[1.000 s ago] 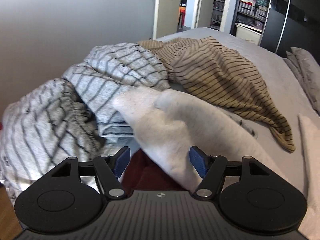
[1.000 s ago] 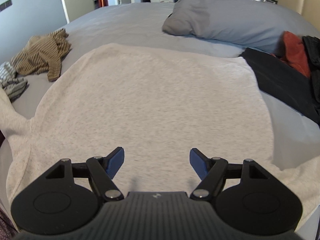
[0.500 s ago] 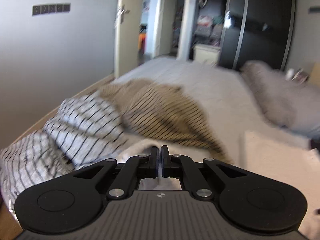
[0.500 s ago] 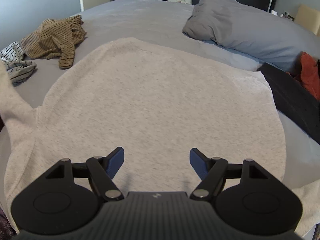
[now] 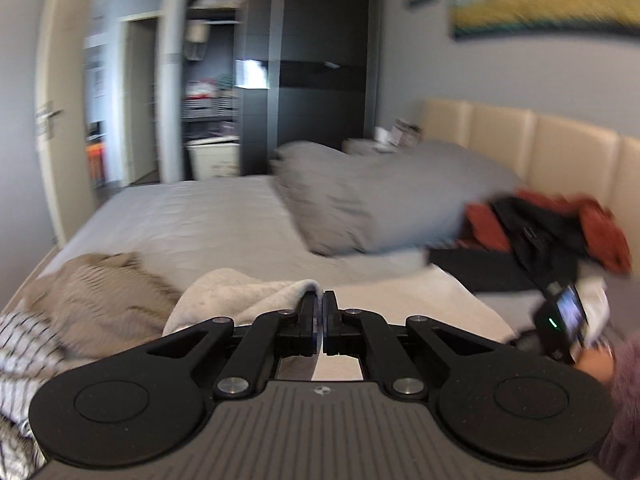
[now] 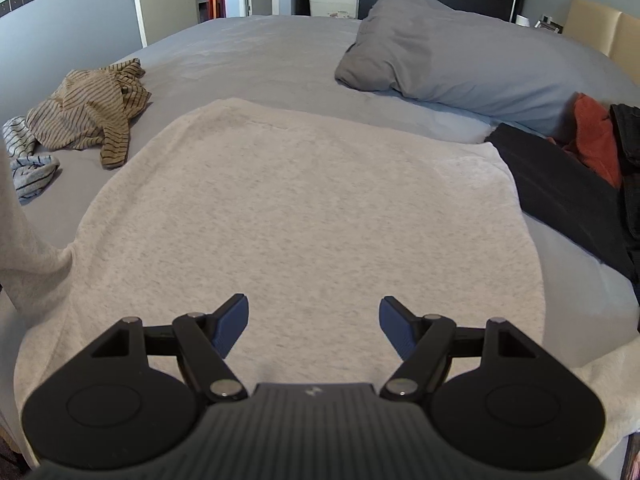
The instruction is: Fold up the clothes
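Left gripper (image 5: pixel 322 322) is pinched tight on the sleeve (image 5: pixel 244 300) of the light grey sweatshirt (image 6: pixel 320 216). Right gripper (image 6: pixel 313 322) hovers wide open, sweatshirt body flat on the bed (image 6: pixel 256 52) right beyond its fingers.

The left claw (image 5: pixel 322 312) has closed on the pale sweater's sleeve (image 5: pixel 240 300) and lifted it.

On the grey bed (image 6: pixel 248 52): one pale heathered sweatshirt (image 6: pixel 312 216), one tan striped top (image 6: pixel 92 116), one grey striped garment (image 6: pixel 28 160), one grey pillow (image 6: pixel 460 56), one black garment (image 6: pixel 560 196), one rust-red garment (image 6: pixel 596 140).
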A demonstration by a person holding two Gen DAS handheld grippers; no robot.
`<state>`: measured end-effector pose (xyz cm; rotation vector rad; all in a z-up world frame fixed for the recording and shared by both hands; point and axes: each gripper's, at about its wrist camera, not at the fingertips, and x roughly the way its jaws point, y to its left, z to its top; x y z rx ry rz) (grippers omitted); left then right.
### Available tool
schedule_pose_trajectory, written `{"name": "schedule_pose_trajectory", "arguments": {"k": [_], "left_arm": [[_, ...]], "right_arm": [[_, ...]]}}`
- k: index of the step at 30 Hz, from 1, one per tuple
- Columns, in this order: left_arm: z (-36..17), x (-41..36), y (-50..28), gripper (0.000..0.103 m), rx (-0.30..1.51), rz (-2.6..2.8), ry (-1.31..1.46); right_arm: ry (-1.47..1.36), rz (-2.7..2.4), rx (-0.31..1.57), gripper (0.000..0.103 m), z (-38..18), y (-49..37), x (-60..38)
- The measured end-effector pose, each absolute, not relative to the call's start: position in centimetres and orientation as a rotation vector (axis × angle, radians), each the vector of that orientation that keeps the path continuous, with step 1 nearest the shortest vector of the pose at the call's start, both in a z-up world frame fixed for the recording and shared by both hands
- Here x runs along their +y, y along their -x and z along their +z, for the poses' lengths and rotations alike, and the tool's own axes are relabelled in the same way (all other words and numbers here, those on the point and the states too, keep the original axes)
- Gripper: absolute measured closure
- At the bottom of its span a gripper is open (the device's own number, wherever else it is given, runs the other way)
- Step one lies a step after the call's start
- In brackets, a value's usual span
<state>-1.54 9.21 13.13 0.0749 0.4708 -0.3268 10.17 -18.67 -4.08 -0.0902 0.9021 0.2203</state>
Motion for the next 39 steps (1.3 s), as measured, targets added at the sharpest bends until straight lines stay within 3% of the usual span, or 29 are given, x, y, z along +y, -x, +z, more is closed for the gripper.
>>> {"name": "schedule_pose_trajectory", "arguments": {"k": [14,23,26,31,39], "left_arm": [[-2.9,-8.1,0.9,0.103,0.838,-0.59,-0.422],[-7.1,-13.7,6.2,0.101,0.878,-0.918,-0.629],[-7.4,-13.3,6.8,0.099,0.885,-0.931,-0.629],[-7.0,-9.1,5.9,0.074,0.87,-0.79,-0.575],[-6.3,-1.6,4.3,0.073,0.837,-0.53,-0.475]], "right_arm": [[-0.044,0.138,0.963,0.028,-5.5,-8.0,-25.7],[-0.079,0.161,0.954,0.028,-5.3,-7.5,-26.8],[-0.079,0.169,0.951,0.028,-5.2,-7.3,-26.8],[-0.088,0.215,0.957,0.027,-4.9,-6.5,-26.8],[-0.116,0.259,1.039,0.028,-6.0,-4.8,-26.8]]}}
